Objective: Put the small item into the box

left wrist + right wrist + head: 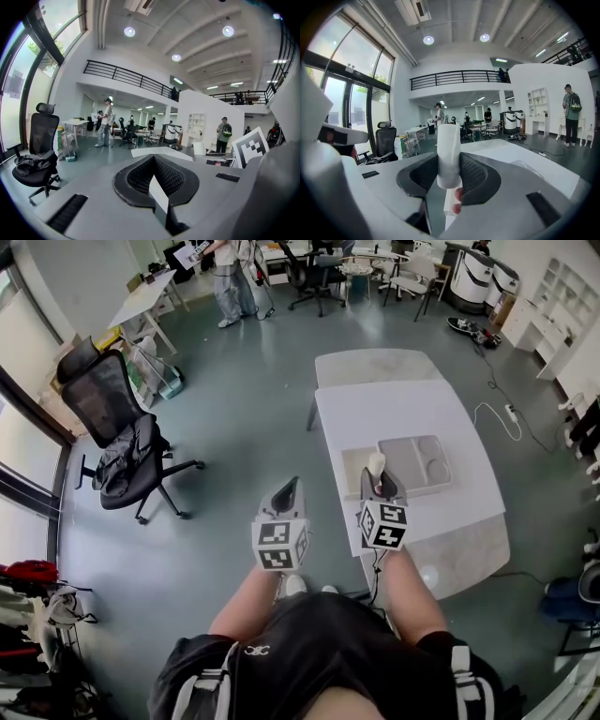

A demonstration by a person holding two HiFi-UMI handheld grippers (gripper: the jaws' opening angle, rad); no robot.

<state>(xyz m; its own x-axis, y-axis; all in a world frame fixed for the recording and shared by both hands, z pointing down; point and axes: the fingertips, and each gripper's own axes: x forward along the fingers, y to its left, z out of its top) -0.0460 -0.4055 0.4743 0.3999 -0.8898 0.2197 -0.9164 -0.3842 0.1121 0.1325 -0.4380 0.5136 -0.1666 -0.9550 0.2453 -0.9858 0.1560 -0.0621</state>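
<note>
Over one table [412, 413], one box [414, 456], right tongs [383, 489] pinching one tube [449, 152], left tongs [290, 487] closed

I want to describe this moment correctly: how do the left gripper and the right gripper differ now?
The right gripper is shut on a white roll; the left gripper is shut and empty. The right gripper hangs over the white table, near the grey tray; the left gripper is over the floor beside it. Both carry a marker cube.
</note>
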